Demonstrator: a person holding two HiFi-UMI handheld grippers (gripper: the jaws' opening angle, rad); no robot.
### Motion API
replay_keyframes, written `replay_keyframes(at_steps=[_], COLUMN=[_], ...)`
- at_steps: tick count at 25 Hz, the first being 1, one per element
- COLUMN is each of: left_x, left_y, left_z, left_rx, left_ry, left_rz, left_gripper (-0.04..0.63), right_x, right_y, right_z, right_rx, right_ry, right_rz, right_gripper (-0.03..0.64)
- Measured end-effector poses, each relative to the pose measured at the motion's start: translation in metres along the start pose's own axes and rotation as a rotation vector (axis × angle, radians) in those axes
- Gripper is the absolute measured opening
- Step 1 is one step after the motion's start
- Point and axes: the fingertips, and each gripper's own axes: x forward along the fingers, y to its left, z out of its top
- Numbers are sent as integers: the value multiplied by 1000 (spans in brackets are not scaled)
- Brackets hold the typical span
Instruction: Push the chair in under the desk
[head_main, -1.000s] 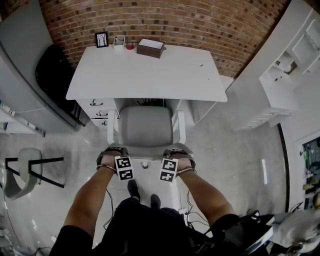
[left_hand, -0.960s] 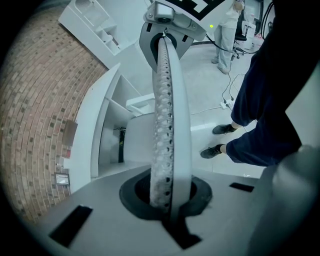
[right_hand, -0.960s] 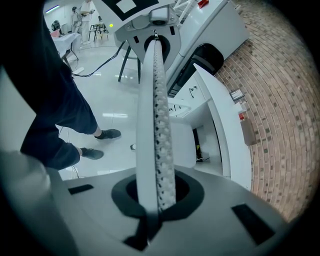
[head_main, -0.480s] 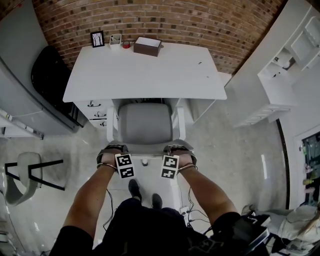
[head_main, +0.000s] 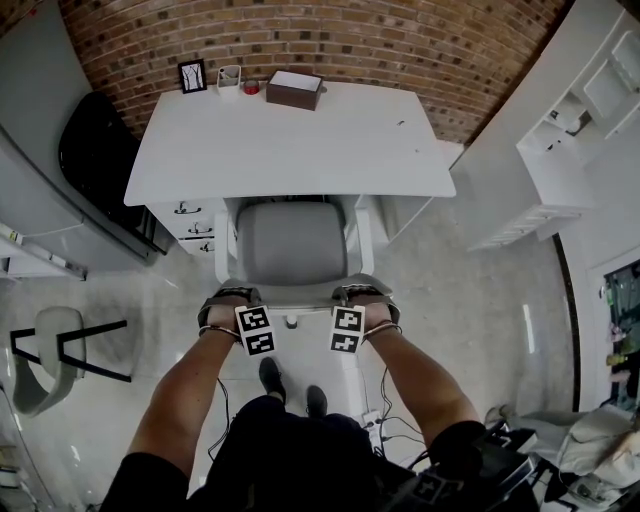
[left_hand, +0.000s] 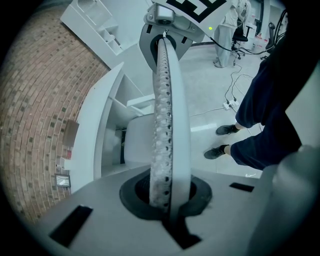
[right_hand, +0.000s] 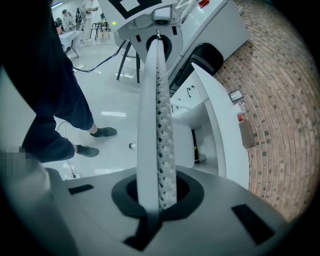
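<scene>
Okay, my left gripper (head_main: 230, 299) and right gripper (head_main: 362, 296) sit at the back edge of the chair (head_main: 291, 245). Both sets of fingers are pressed together, holding nothing. The seat is partly under the tabletop (head_main: 300, 150).

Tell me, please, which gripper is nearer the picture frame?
Left. The left gripper is at the chair back's end nearer the picture frame; the right gripper at the other.
</scene>
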Motion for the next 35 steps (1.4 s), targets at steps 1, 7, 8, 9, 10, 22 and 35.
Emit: replay_keyframes(at_steps=[1, 7, 8, 9, 10, 22, 35], left_x=[0, -1, -2, -2, -3, -53, -183], left_y=[0, 0, 1, 3, 5, 9, -15], left_z=[0, 2, 2, 2, 2, 6, 40], left_rx=[0, 6, -1, -17, -42, -331, -904], left_ry=[-2, -12, -18, -26, -38, -185, -692], left_rz=[-1, 24, 39, 53, 65, 192, 328], left_gripper=[12, 15, 17, 30, 57, 189, 9], right_x=[0, -1, -1, 0, -1, -46, -145], right_y=[0, 2, 2, 1, -1, -6, -23], right_z=[0, -1, 0, 0, 0, 9, -5], right_rx=[0, 9, 16, 27, 45, 225, 722], right_ry=[0, -2, -4, -6, -9, -185, -521], right_rz=[0, -13, -18, -24, -30, -58, -186], right_gripper=[11, 12, 15, 24, 41, 181, 29])
